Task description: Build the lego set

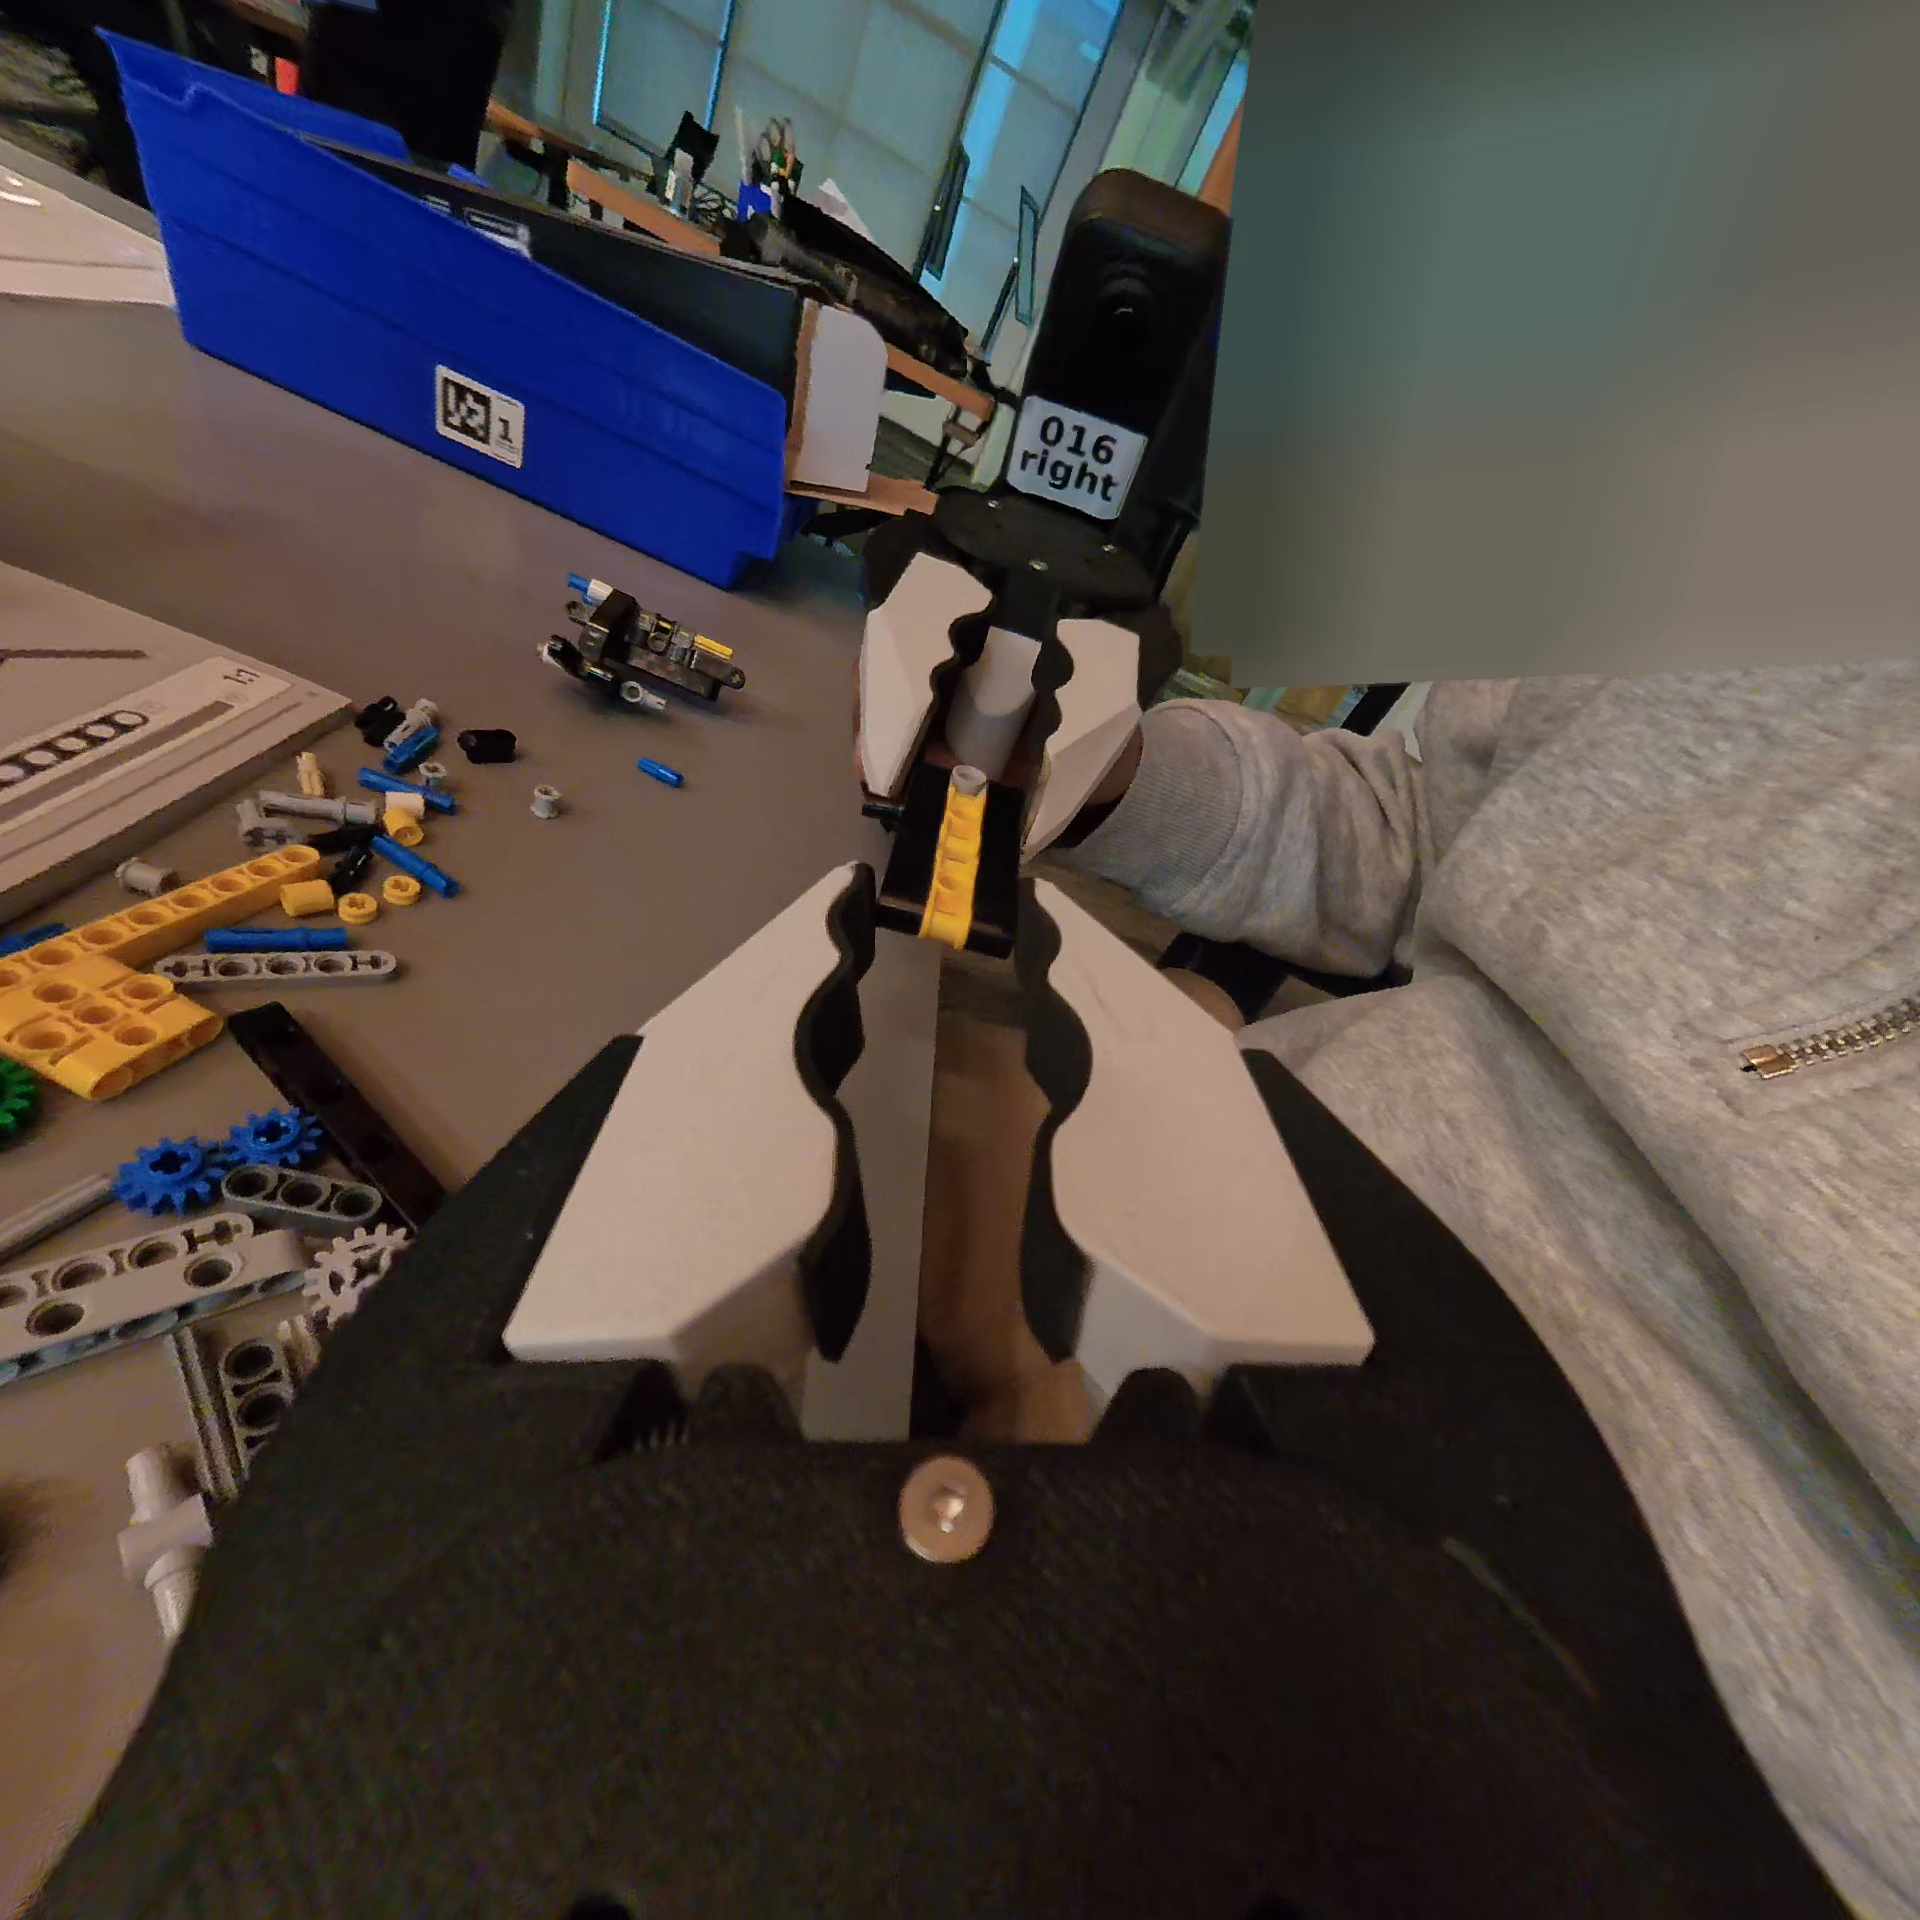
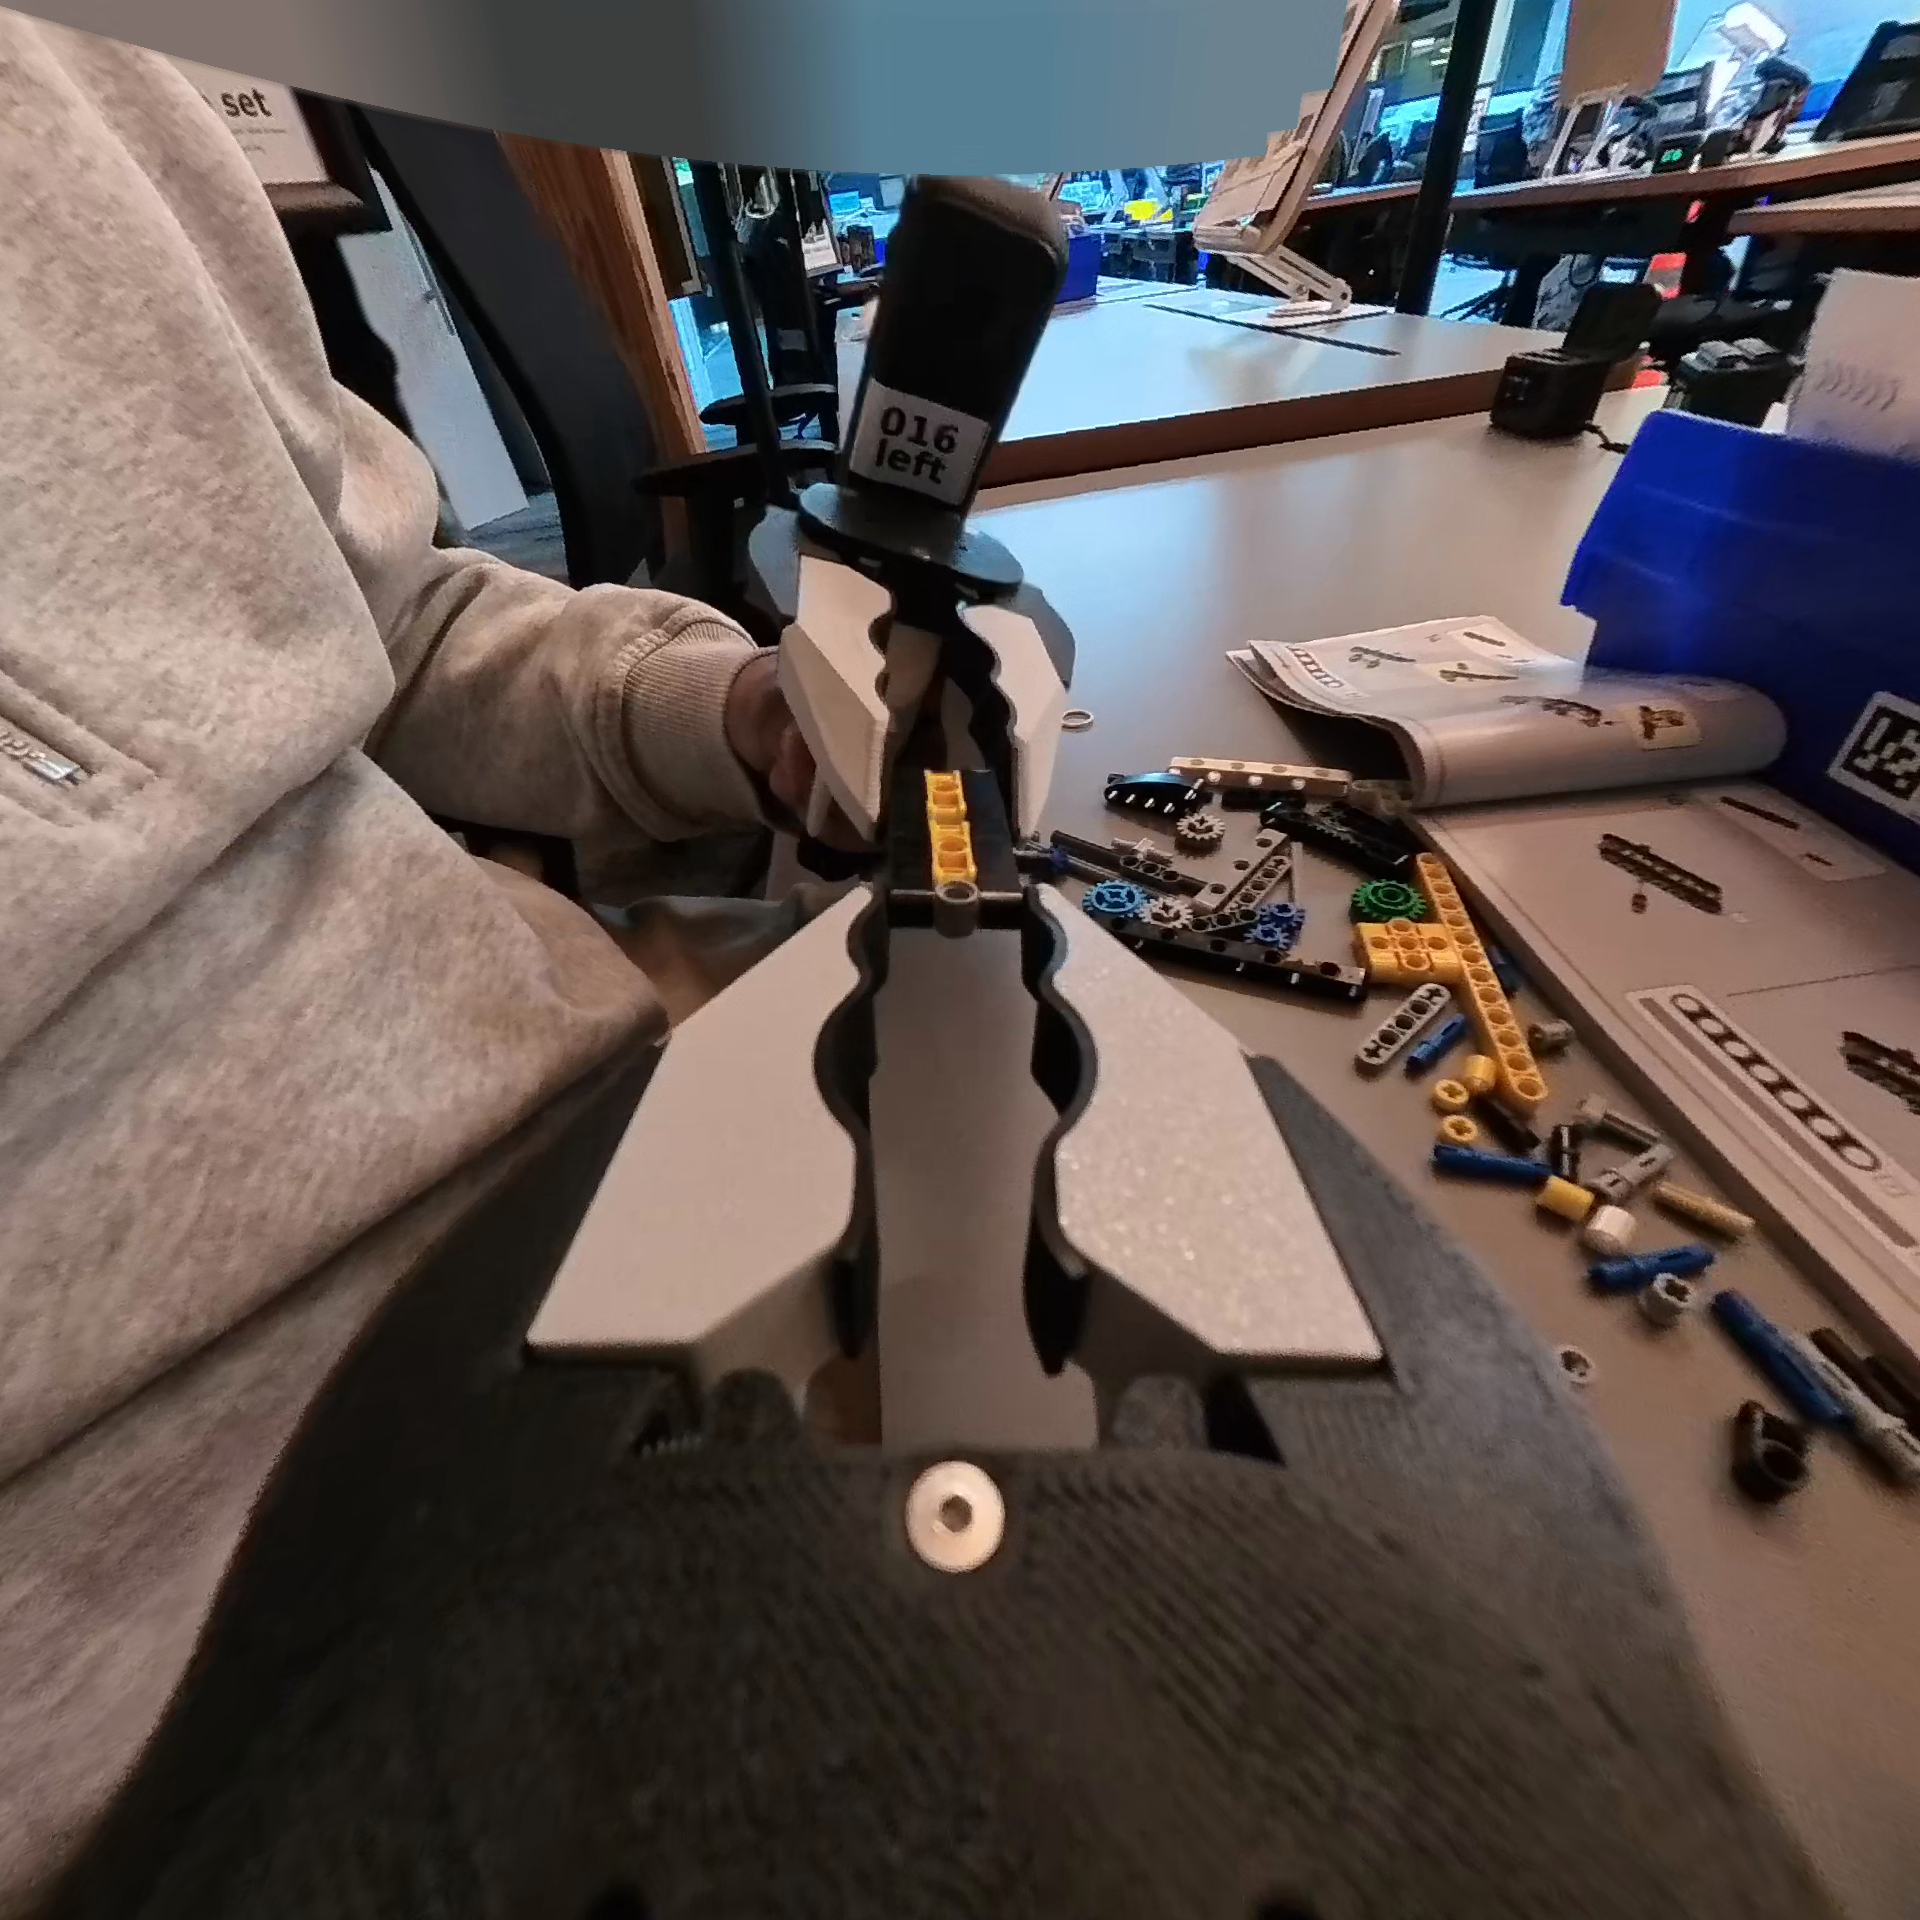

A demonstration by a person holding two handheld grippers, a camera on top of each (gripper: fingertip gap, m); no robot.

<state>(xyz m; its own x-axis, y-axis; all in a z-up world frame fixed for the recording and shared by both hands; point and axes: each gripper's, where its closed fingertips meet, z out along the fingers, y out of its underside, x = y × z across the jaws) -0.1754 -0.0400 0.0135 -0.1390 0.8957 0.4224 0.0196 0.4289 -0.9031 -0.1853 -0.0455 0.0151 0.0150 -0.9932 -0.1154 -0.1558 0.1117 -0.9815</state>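
A small black and yellow lego assembly (image 1: pixel 948 868) hangs in the air between two hand-held tools that face each other, above the person's lap and beside the grey surface (image 1: pixel 623 904). The left tool (image 1: pixel 940 914) clenches one end of the assembly between its grey fingertips; the right tool (image 2: pixel 954 902) clenches the other end, where a grey connector sticks out.

The left wrist view alone shows a second, part-built black lego model (image 1: pixel 644 649) lying on the surface, well apart from a scatter of loose yellow, blue and grey lego pieces (image 1: pixel 260 935), with a blue plastic bin (image 1: pixel 468 312) behind. The right wrist view alone shows a curled instruction booklet (image 2: pixel 1507 717) beyond the pieces.
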